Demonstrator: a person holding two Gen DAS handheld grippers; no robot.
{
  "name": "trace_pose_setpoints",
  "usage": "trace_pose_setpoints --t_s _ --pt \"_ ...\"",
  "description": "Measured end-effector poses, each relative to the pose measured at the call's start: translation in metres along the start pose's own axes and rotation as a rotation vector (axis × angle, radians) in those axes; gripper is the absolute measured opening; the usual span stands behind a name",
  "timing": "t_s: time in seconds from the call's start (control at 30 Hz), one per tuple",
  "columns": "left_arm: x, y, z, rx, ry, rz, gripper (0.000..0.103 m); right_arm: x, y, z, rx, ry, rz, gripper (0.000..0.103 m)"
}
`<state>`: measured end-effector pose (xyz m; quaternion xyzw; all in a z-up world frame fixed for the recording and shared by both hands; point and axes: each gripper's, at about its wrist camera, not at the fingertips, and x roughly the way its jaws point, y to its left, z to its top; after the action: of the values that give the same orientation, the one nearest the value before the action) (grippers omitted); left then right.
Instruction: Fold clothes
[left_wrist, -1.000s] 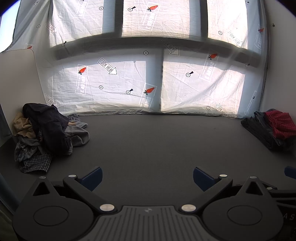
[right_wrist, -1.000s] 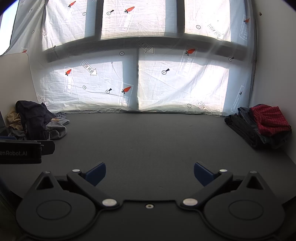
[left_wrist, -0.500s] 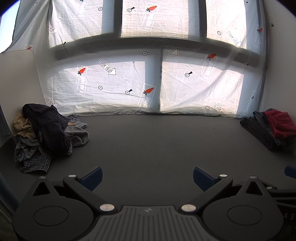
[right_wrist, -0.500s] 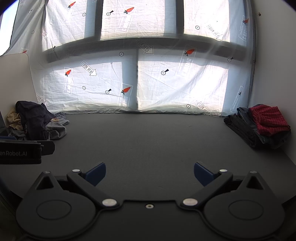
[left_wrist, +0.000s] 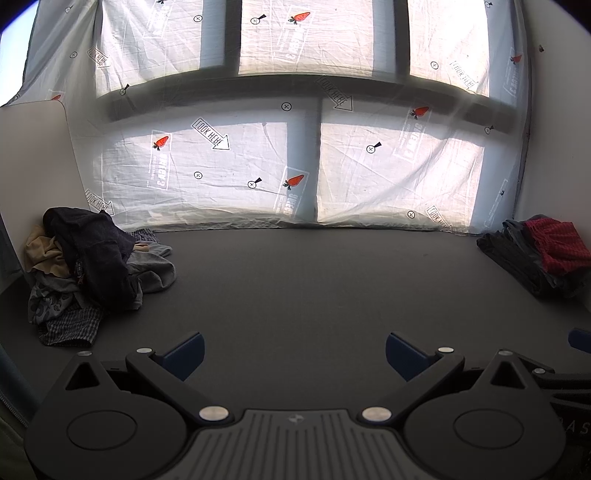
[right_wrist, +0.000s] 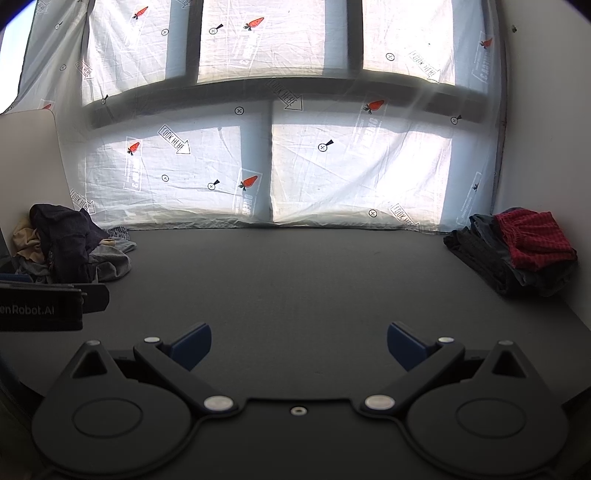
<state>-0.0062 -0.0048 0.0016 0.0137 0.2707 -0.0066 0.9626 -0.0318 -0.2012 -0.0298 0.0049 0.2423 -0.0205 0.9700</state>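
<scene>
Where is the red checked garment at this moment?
The red checked garment lies on top of the dark clothes stack, far right on the table, against the white wall.

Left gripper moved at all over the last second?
No. In the left wrist view the open left gripper sees the crumpled dark clothes pile and carrot-printed white sheet in unchanged positions.

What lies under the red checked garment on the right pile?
The red checked garment lies on top of folded dark grey and black clothes. How many pieces, and their kind, is hidden.
</scene>
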Motion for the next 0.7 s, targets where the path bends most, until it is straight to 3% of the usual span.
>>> trace_pose_setpoints --t_s 0.7 --pt "0.0024 0.0023 -0.0004 -0.001 0.000 -0.011 0.103 0.0007 0.0018 0.0011 -0.003 0.001 -0.002 0.103"
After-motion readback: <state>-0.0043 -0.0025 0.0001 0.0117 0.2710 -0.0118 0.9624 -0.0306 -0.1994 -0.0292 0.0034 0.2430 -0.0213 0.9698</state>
